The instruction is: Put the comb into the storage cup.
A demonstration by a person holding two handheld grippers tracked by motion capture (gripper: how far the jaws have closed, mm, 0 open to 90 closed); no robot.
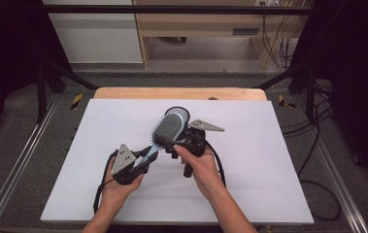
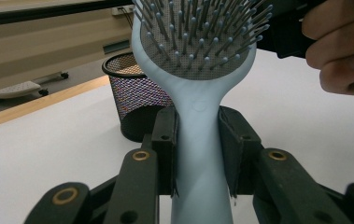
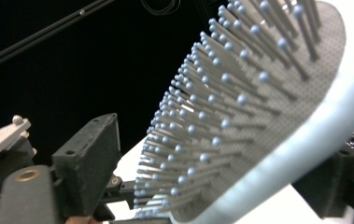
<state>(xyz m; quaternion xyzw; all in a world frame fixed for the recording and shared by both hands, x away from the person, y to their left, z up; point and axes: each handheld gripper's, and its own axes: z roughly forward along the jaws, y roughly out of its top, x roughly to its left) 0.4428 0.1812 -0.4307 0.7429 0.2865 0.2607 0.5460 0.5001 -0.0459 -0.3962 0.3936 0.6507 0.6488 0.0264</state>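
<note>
one pale-blue paddle hairbrush [image 1: 168, 130] — one black mesh pen cup [image 2: 135, 95] behind it — two hand-held grippers, left gripper [image 1: 145, 156] and right gripper [image 1: 181, 141], on one white table [image 1: 269, 170].

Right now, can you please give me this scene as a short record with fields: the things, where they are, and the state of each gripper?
held thing: light blue hairbrush, lifted above the table, bristles facing up in the high view
left gripper: shut on the brush handle
right gripper: jaws on either side of the brush head; the pads do not press it yet
container: black mesh cup, upright on the table behind the brush
surface: white table
</note>
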